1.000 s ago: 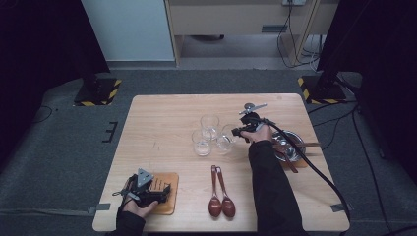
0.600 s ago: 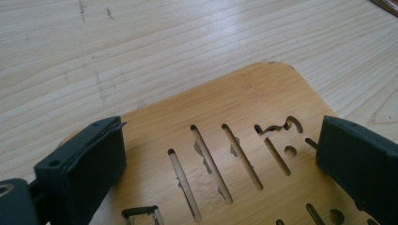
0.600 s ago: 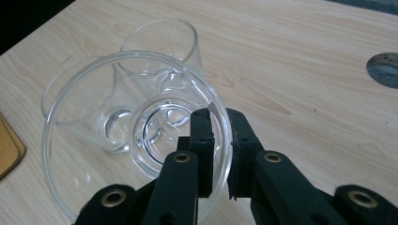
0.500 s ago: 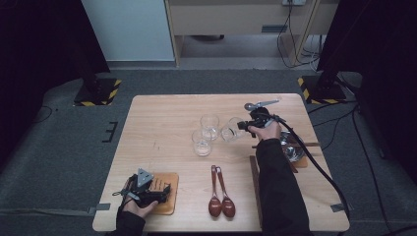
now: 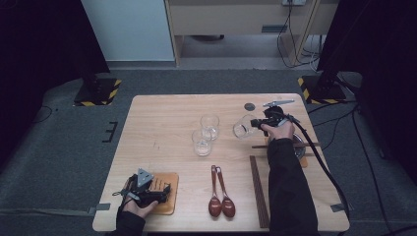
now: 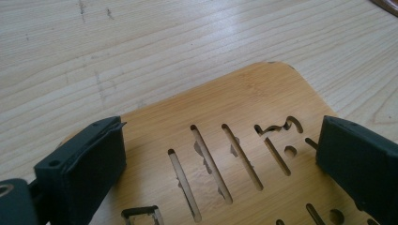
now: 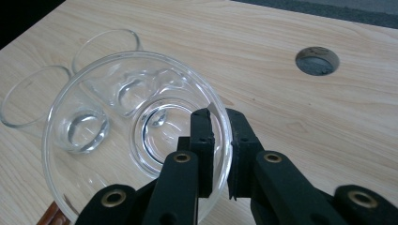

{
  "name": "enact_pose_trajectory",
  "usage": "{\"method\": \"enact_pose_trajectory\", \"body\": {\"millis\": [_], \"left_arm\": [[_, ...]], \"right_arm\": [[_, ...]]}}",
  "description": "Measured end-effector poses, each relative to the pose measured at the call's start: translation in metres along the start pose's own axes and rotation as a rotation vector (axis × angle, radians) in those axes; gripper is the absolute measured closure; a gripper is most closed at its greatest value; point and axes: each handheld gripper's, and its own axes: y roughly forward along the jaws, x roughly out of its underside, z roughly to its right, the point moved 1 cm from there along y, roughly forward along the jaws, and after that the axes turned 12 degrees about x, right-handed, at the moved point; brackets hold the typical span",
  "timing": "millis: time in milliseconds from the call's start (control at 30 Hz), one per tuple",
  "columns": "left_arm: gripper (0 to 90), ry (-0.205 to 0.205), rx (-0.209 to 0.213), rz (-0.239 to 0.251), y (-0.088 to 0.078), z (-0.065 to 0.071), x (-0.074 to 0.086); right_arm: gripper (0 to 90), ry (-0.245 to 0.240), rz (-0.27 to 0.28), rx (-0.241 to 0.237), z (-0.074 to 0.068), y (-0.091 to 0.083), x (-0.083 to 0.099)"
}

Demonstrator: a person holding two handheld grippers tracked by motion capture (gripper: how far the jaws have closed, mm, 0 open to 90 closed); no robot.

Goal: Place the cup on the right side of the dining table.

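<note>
My left gripper (image 5: 147, 189) rests over the slotted bamboo coaster (image 5: 164, 192) at the table's (image 5: 162, 123) near left corner; jaws spread wide, one at each side of the board, pads not pressing. Coaster: flat honey-coloured wood, rounded corners, long cut slots.

Mid-table: two clear glasses (image 5: 206, 133) upright, thick bases, touching or nearly so. Nearer me, two dark lacquered wooden spoons (image 5: 220, 194) side by side, then a dark pair of chopsticks (image 5: 258, 189).

Right: my right gripper (image 5: 256, 123) is clenched on the rim of a third glass (image 5: 243, 129), one jaw inside, one outside, the wall pinched between. The glass is tipped on its side, clear of the tabletop, right of the other two.

Step, as I judge it: carrying this glass to a place. Next: level it, lower gently, keep it off its neighbours; smooth glass on a thin rim grip may slip
</note>
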Motion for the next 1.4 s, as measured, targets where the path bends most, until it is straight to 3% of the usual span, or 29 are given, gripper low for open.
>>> {"method": "enact_pose_trajectory", "body": {"millis": [233,533,1033,1233,1400], "left_arm": [[1.0,0.0,0.0,0.0,0.0,0.0,0.0],[1.0,0.0,0.0,0.0,0.0,0.0,0.0],[1.0,0.001,0.0,0.0,0.0,0.0,0.0],[1.0,0.0,0.0,0.0,0.0,0.0,0.0],[1.0,0.001,-0.001,0.001,0.0,0.0,0.0]], "right_arm": [[83.4,0.024,0.0,0.026,0.019,-0.002,0.008],[83.5,0.049,-0.043,0.067,0.036,0.004,0.022],[83.5,0.024,-0.121,0.167,0.041,0.022,0.031],[82.7,0.039,-0.097,0.196,0.039,0.024,0.031],[80.7,0.08,-0.042,0.214,0.036,0.031,0.031]]}}
